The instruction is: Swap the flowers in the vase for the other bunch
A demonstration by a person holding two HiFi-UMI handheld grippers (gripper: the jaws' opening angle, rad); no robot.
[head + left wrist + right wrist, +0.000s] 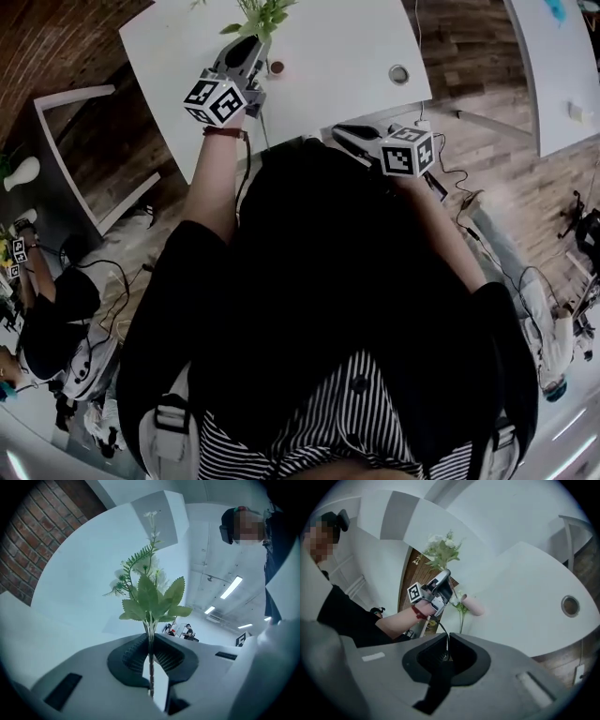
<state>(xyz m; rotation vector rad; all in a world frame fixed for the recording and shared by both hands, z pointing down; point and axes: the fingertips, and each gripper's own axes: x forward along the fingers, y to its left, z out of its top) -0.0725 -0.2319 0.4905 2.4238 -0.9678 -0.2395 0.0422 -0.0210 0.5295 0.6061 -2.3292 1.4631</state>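
Left fingers [133, 657]: clenched on the stems of the flower bunch [150, 597] — held above the white tabletop [328, 47], leaves upward.
Right fingers [462, 657]: clenched together.
Vase [276, 67]: pink, on the tabletop — near the flower bunch.

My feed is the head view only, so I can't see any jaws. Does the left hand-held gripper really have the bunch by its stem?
Observer: Yes. The left gripper view shows the left hand-held gripper pinching the stem between its pads, with the bunch rising above them.
Operator: And the right one?
Observer: The right hand-held gripper has its jaws shut, seemingly on a thin green sprig.
Operator: What's on top of it?
Observer: Small white blooms, showing beside the pink vase in the right gripper view.
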